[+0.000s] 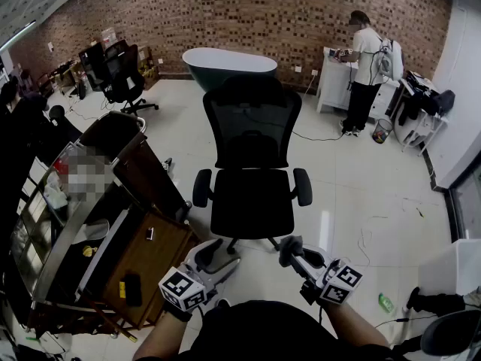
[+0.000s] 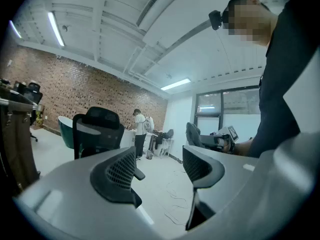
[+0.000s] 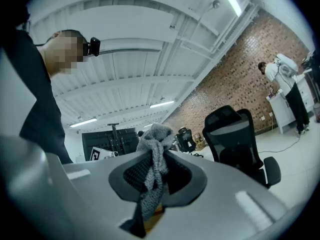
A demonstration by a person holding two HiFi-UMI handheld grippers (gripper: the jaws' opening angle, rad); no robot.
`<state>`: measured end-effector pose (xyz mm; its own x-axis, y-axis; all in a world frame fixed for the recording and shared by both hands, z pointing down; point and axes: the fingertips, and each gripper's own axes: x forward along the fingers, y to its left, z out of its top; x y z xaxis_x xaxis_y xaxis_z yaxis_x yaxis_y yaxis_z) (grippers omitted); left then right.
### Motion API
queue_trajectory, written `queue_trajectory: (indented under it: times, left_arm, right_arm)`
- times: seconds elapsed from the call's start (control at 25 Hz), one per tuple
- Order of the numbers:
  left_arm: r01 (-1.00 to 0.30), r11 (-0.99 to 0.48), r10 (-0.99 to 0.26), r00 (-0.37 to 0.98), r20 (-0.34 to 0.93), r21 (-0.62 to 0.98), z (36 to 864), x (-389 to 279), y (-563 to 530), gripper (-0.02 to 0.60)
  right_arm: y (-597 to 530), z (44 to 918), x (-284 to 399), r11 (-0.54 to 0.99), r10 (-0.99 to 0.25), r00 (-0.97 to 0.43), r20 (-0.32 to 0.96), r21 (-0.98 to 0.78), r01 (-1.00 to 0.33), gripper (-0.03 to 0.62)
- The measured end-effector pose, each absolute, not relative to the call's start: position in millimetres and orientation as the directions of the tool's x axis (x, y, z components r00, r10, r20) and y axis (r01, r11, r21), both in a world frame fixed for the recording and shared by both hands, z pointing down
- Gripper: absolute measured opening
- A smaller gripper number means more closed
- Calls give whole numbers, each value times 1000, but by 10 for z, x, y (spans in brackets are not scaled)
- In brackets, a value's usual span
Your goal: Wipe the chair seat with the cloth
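Head view places the black mesh office chair [image 1: 252, 138] directly ahead of me, facing me, with the chair seat [image 1: 252, 201] just beyond both grippers and an armrest [image 1: 201, 188] on each side of it. I hold the left gripper [image 1: 214, 252] low at the seat's near left corner. In the left gripper view its jaws stand wide apart and grip nothing, with only pale floor between them. I hold the right gripper [image 1: 288, 251] at the seat's near right corner. In the right gripper view its jaws are pressed together on the grey knitted cloth [image 3: 152, 164], which bunches above the pads and hangs down between them. The cloth is off the seat and near its front edge. A brown wooden cabinet [image 1: 154, 250] stands close to the chair on my left, with a small dark object on its top. Behind the chair sits a dark green tub [image 1: 225, 62] against the brick wall [image 1: 248, 10]. A second office chair [image 1: 124, 77] stands at far left. A person in a white shirt [image 1: 366, 66] stands at a white counter at far right, well apart from the chair, and a cable [image 1: 319, 137] trails across the floor there.
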<state>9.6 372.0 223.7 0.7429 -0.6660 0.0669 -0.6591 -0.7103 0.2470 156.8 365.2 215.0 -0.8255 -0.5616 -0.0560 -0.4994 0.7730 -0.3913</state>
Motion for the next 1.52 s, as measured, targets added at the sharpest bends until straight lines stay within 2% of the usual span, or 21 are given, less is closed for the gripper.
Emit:
queue_trajectory:
  times: [0.4,0.72,1.24,1.52]
  left_arm:
    - [-675,-702,-678,731,73,227,2353,312,3600,316]
    - [-681,-691,-681,726,98,242,2481,180,3303,316]
    - [-593,-756,-598,798,73,277,2548,-270,1590,316]
    - [-527,-810,-524,847,84,257,2489,-464,880,318]
  right_arm:
    - [3555,2243,1815,786,-538,-841,-55,-394,-477,49]
    - [3257,2311,1665,781,-524,-848,-74,-439,-444,49]
    - [1683,2377,1123,726,-592,-806,-3,-436,-532,49]
    - [877,2247,741,721,-620,-784,-36,-420,-551,49]
